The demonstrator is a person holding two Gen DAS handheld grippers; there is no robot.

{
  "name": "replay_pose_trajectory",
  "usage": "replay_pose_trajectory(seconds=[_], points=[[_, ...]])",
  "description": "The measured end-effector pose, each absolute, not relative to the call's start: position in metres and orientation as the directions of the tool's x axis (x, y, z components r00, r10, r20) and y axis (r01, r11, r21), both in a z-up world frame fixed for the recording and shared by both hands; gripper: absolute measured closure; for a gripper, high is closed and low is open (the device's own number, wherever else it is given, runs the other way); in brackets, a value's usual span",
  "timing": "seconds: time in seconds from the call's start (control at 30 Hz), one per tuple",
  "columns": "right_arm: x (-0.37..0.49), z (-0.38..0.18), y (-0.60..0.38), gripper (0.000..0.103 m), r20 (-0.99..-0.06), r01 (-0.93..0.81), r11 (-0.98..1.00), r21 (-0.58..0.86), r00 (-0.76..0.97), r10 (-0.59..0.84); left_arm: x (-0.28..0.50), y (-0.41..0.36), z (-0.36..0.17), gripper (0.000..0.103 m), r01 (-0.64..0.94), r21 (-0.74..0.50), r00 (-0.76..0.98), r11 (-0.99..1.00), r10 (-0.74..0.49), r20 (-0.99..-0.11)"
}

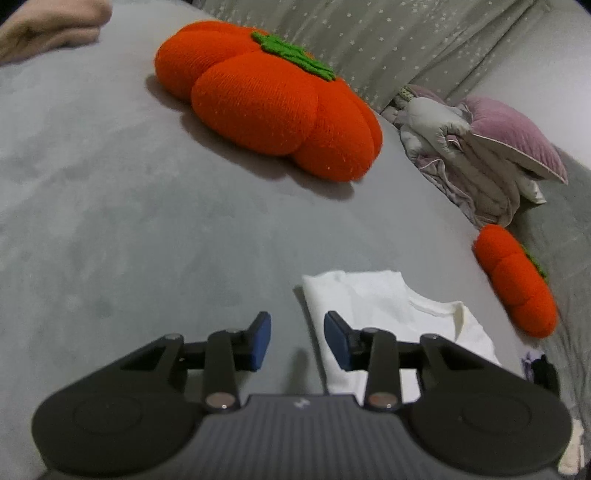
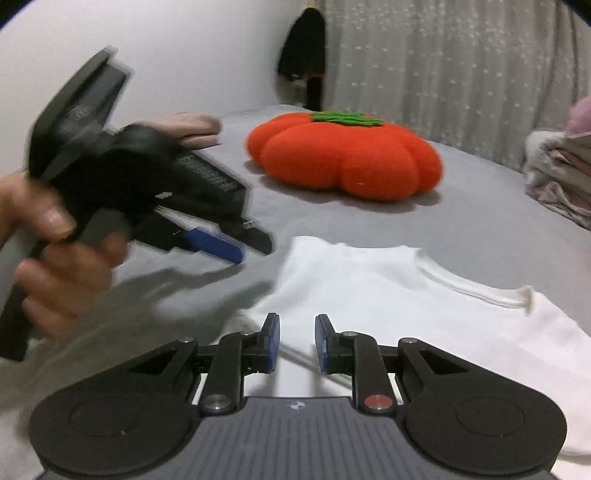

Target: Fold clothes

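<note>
A white folded garment [image 1: 384,310] [image 2: 388,288] lies flat on the grey bed cover, collar towards the right. My left gripper [image 1: 297,338] hovers open over the garment's left edge, nothing between its blue pads. In the right wrist view that same left gripper [image 2: 236,247] appears blurred at the left, held by a hand [image 2: 55,266], above the bed beside the garment. My right gripper [image 2: 297,341] stands open just above the garment's near edge, holding nothing.
A large orange pumpkin cushion [image 1: 269,99] [image 2: 343,155] sits on the grey bed [image 1: 110,221] behind the garment. A smaller orange cushion [image 1: 517,280] lies at the right. Crumpled bedding with a purple pillow [image 1: 513,136] is piled far right. A pink cloth [image 1: 48,29] lies far left.
</note>
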State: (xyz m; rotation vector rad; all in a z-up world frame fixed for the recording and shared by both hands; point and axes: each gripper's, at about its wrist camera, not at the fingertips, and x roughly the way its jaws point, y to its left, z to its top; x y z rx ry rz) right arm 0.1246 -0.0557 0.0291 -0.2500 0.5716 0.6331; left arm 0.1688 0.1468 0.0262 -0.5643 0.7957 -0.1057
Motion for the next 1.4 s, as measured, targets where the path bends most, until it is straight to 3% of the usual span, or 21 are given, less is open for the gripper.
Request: replay_pose_trajectory(seconds=[0.13, 0.4, 0.43, 0.47, 0.53, 0.77, 0.93, 1.13, 1.4], points=[[0.121, 0.025, -0.047, 0.083, -0.570, -0.629, 0.777, -0.012, 0.643, 0.512, 0.185, 0.142, 0.026, 0.068, -0.084, -0.480, 0.692, 0.873, -0.295, -0.659], [0.108, 0.018, -0.032, 0.083, -0.573, -0.631, 0.774, -0.046, 0.652, 0.497, 0.213, 0.131, 0.014, 0.071, -0.054, -0.525, 0.682, 0.849, -0.353, -0.640], [0.108, 0.017, -0.032, 0.083, -0.574, -0.626, 0.778, -0.044, 0.653, 0.493, 0.216, 0.128, 0.013, 0.078, -0.053, -0.512, 0.682, 0.857, -0.344, -0.646], [0.108, 0.016, -0.031, 0.083, -0.574, -0.620, 0.783, -0.041, 0.656, 0.490, 0.218, 0.125, 0.012, 0.093, -0.050, -0.496, 0.683, 0.867, -0.333, -0.650], [0.107, 0.015, -0.029, 0.083, -0.578, -0.614, 0.788, -0.044, 0.659, 0.481, 0.219, 0.120, 0.013, 0.095, -0.025, -0.466, 0.692, 0.885, -0.321, -0.647], [0.103, 0.012, -0.020, 0.090, -0.597, -0.613, 0.789, -0.040, 0.648, 0.474, 0.223, 0.116, 0.025, 0.095, 0.050, -0.381, 0.723, 0.923, -0.297, -0.623], [0.108, 0.009, -0.031, 0.090, -0.606, -0.597, 0.797, 0.087, 0.603, 0.518, 0.224, 0.108, 0.015, 0.095, 0.080, -0.324, 0.731, 0.943, -0.277, -0.624], [0.106, 0.008, -0.041, 0.090, -0.601, -0.586, 0.791, 0.175, 0.573, 0.557, 0.226, 0.109, 0.011, 0.095, 0.081, -0.346, 0.726, 0.935, -0.293, -0.622], [0.104, 0.010, -0.039, 0.090, -0.594, -0.577, 0.800, 0.165, 0.590, 0.548, 0.226, 0.137, 0.021, 0.088, -0.004, -0.402, 0.737, 0.916, -0.269, -0.620]])
